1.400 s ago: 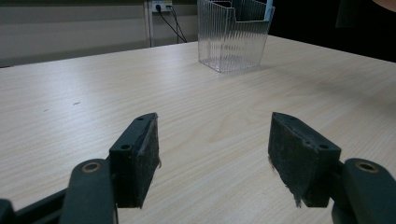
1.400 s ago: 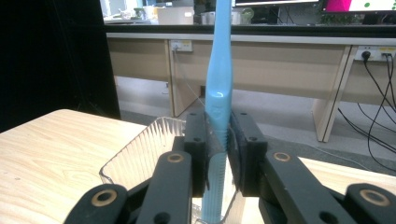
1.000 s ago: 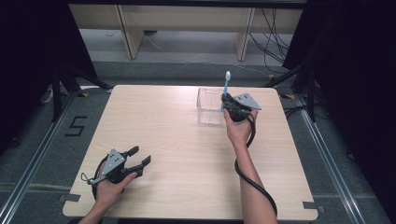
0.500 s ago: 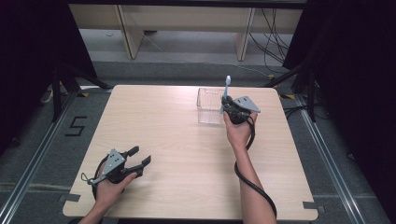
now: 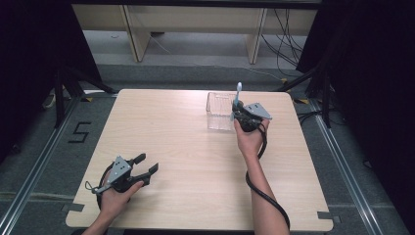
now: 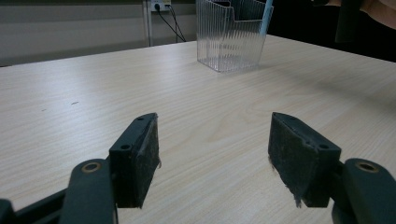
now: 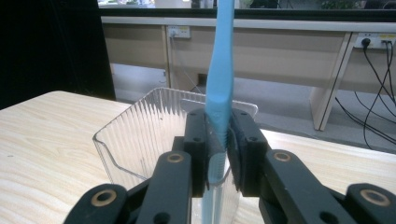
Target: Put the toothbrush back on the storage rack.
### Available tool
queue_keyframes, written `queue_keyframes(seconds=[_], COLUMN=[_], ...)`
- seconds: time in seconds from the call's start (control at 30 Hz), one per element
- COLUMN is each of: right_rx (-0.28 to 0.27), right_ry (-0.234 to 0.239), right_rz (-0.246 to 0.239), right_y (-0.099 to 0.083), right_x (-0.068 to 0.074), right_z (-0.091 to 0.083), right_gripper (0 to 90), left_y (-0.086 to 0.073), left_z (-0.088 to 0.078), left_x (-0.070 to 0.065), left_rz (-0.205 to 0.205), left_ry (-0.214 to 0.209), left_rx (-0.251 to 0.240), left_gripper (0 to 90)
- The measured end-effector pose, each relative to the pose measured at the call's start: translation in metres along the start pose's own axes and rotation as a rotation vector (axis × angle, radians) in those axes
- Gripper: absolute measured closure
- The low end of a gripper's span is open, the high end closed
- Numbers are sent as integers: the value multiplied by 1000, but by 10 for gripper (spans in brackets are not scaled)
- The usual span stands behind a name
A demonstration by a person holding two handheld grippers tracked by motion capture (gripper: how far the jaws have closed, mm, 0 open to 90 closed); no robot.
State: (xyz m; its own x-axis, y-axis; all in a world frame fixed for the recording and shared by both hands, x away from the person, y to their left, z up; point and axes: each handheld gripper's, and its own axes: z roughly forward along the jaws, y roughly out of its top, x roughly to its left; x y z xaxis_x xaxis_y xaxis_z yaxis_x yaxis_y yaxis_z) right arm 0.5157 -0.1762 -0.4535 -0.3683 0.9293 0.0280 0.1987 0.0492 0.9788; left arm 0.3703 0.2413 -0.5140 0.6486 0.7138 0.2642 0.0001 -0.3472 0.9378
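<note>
Right gripper clamped on blue toothbrush, long axis upright, centre frame, directly over near rim of clear ribbed holder. Left gripper wide open, empty, lower left of high view, well apart.
</note>
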Motion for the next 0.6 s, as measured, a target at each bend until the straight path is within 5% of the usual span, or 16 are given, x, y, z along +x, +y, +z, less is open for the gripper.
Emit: queue_keyframes(seconds=[0.6], right_rx=[9], right_ry=[0], right_rz=[2], right_y=[-5], right_x=[1], right_z=[0], right_gripper=[787], left_y=[0], left_z=[0], left_x=[0], left_rz=[1], left_ry=[-1], left_rx=[2], left_gripper=[332])
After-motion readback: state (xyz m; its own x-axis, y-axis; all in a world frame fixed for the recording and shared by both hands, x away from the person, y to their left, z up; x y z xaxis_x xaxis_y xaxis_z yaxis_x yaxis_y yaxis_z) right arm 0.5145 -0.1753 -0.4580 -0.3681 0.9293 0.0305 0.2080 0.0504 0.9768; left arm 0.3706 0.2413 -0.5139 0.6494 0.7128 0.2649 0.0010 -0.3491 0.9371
